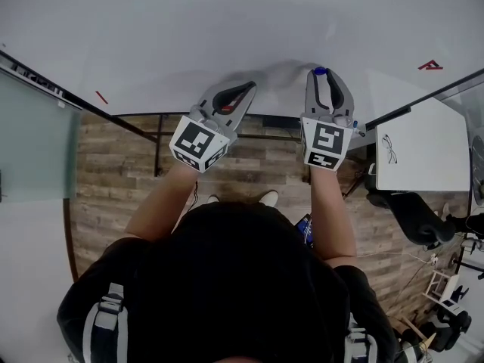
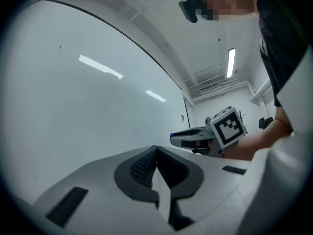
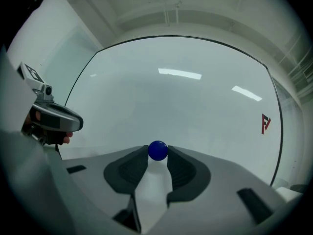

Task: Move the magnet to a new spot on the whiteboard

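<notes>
An office workspace: a wall-sized whiteboard (image 1: 227, 36) stands above a wood-plank floor (image 1: 113, 172), with a white worktop (image 1: 423, 157) and black swivel chair (image 1: 416, 218) beside it, under ceiling strip lights (image 2: 230, 62).

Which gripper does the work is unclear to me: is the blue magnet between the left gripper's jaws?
No, the jaws of the left gripper meet with nothing between them; the blue magnet sits in the right gripper.

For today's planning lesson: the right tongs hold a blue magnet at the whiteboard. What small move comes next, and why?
Probably ease the magnet away from the whiteboard: the right tongs pinch it between their tips, so it looks gripped.
</notes>
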